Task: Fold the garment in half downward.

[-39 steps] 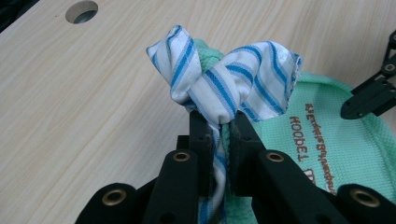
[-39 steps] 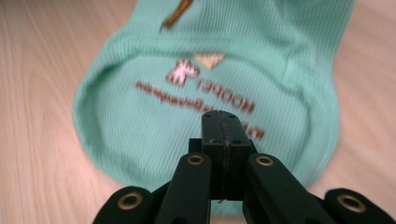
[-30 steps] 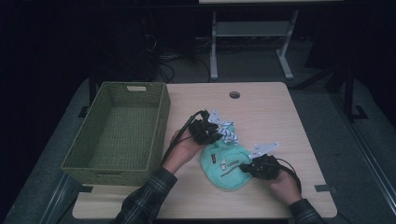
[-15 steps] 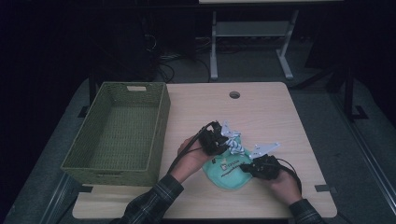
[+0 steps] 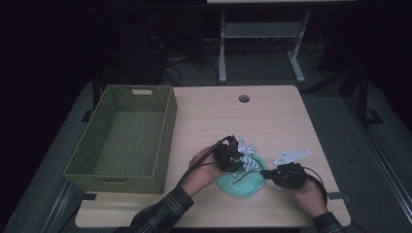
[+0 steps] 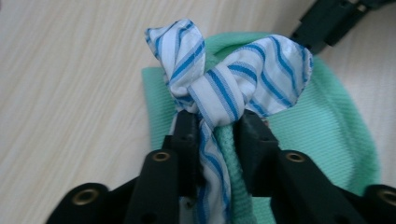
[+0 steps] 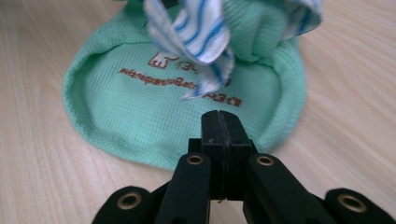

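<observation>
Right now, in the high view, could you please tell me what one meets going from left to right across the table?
Green woven basket → left gripper, its fingers closed on the striped cloth → mint green cloth → right gripper, just right of the green cloth.

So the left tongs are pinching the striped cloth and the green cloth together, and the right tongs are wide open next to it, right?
Not quite. The right tongs are shut, empty, as the right gripper view shows. The left tongs do pinch the striped cloth and green cloth together.
</observation>
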Motion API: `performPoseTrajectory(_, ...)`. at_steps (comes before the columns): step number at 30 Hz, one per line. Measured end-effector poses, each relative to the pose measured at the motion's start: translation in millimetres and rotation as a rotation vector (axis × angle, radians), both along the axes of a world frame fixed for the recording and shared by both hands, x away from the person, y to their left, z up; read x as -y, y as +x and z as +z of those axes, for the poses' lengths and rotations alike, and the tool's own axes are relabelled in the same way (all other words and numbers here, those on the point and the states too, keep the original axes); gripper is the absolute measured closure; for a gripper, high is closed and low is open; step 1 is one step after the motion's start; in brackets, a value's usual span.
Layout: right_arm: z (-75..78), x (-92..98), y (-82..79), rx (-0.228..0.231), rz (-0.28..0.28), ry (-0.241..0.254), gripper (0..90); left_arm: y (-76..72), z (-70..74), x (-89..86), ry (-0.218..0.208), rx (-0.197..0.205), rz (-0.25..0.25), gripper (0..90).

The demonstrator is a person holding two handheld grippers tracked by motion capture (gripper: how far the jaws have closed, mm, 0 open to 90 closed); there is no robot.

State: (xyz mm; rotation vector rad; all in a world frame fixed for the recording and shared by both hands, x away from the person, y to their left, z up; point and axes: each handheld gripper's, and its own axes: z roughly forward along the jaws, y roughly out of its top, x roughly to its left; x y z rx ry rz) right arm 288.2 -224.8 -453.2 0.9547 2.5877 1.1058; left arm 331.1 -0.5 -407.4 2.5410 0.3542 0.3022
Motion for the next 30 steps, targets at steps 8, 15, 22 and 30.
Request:
performPoseTrajectory(8, 3.8, 3.8, 1.2, 0.012, -0.006, 0.013, 89.0, 0.1, 13.9, -9.0, -0.119, -0.064, -0.029, 47.3)
performPoseTrajectory(15, 6.4, -0.7, -0.8, 0.016, 0.025, 0.036, 89.1, 8.3, 19.7, -27.8, -0.194, -0.098, 0.009, 51.3)
performPoseTrajectory(22, 7.8, -10.4, -5.3, 0.011, 0.058, 0.042, 89.1, 12.4, 5.4, -33.5, -0.212, -0.167, 0.023, 55.4)
performPoseTrajectory(30, 6.1, -17.4, -6.4, 0.011, 0.085, 0.033, 89.1, 17.8, -8.7, -25.6, -0.193, -0.219, 0.019, 67.1)
